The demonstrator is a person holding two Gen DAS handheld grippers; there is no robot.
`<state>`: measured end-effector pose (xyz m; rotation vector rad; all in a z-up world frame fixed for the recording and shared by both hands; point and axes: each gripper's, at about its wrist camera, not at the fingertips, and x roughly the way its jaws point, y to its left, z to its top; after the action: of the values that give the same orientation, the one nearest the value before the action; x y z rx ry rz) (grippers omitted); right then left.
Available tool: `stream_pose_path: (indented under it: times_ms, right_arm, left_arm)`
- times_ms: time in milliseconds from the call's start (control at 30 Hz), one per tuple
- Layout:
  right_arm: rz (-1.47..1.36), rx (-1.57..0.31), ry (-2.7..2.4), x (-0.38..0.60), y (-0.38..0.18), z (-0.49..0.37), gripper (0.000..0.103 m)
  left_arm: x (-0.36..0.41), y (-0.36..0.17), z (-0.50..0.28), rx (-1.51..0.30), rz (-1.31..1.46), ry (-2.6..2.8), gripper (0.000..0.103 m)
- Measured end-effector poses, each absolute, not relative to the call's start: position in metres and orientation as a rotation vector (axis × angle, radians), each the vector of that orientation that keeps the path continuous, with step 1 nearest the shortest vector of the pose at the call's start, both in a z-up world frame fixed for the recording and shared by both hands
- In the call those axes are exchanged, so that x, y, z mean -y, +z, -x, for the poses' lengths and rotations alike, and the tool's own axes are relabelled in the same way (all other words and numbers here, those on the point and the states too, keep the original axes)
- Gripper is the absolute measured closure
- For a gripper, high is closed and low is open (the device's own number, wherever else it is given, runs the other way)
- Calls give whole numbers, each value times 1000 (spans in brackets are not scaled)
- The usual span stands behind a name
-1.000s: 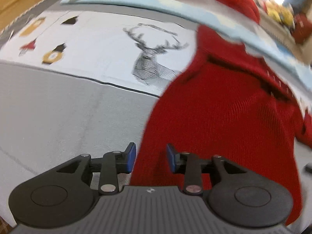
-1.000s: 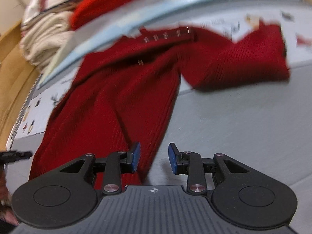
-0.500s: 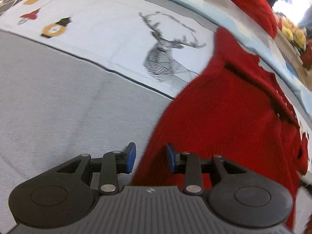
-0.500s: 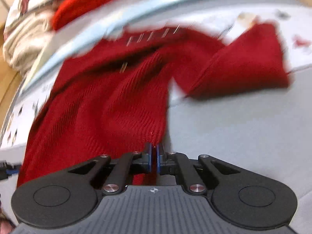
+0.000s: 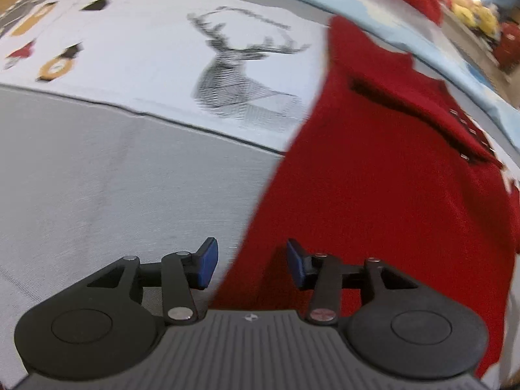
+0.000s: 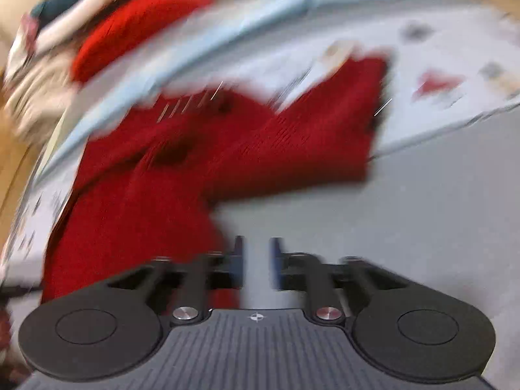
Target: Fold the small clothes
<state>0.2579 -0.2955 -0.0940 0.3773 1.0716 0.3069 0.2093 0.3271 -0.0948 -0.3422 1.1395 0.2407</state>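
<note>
Red sweater (image 5: pixel 383 175) hem released by right gripper (image 6: pixel 256 260): clamped 0.5 s ago, now narrowly parted, empty. Left gripper (image 5: pixel 248 263) wide, straddling near-left edge. Regrasp likely next.

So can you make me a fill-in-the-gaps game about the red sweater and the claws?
1. The knitted sweater is colored ____.
2. The animal drawn on the white cloth is a ____.
3. The left claw is open, and its pads are colored ____.
4. The right claw is ____, with bare gray surface showing in its gap.

Missing words: red, deer, blue, open
</note>
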Motion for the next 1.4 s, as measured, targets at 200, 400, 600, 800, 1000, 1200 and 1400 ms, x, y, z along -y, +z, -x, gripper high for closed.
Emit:
stream_pose_path:
  times_ms: [200, 400, 600, 800, 1000, 1200, 1400]
  right_arm:
    - [-205, -1157, 434, 231, -113, -262, 50]
    - [-139, -1142, 410, 232, -120, -262, 97]
    - [-157, -1088, 359, 273, -99, -257, 99]
    - [25, -1042, 100, 324, -86, -238, 103]
    - [-357, -1018, 49, 406, -82, -229, 99]
    - [-233, -1096, 243, 359, -98, -220, 55]
    - [-27, -1239, 351, 306, -120, -220, 74]
  left_arm:
    - [-321, -106, -207, -1197, 295, 235, 54]
    - [-288, -101, -210, -1193, 169, 187, 90]
    - [-246, -92, -208, -1198, 88, 46, 92]
    - [-171, -85, -198, -1200, 1, -179, 92]
    - [-170, -94, -198, -1255, -96, -106, 93]
    - [-210, -97, -200, -1322, -18, -42, 95]
    - [-208, -94, -190, -1335, -15, -91, 88]
